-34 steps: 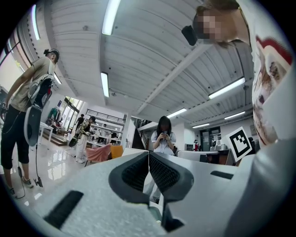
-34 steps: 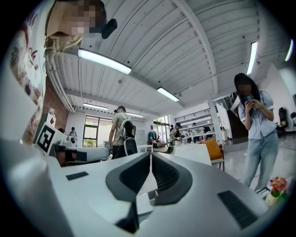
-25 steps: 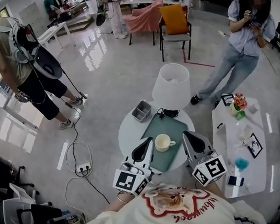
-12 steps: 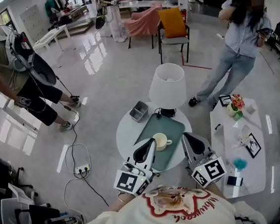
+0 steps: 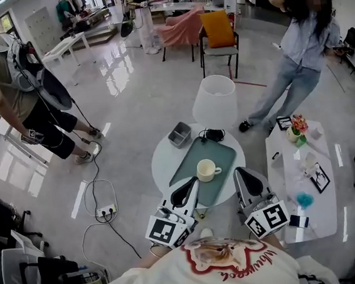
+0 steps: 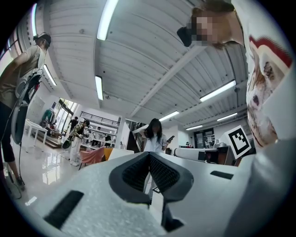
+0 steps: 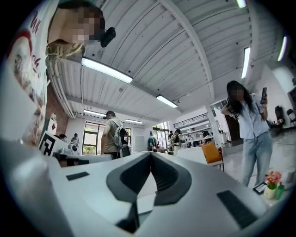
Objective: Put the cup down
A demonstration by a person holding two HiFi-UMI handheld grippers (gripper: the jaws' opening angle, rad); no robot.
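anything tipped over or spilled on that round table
Nothing stands out. The cup stands upright on the green tray, with no spill showing. The lamp behind it is upright too. The left claw and right claw are shut, empty, clear of the cup.

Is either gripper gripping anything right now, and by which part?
Nothing is held. The left gripper and right gripper are both shut and empty; the cream ceramic cup stands free on the dark green rectangular tray.

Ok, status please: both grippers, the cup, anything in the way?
Left gripper jaws shut, empty. Right gripper same. Cup upright on green tray, both grippers clear of it. Nothing in the way.
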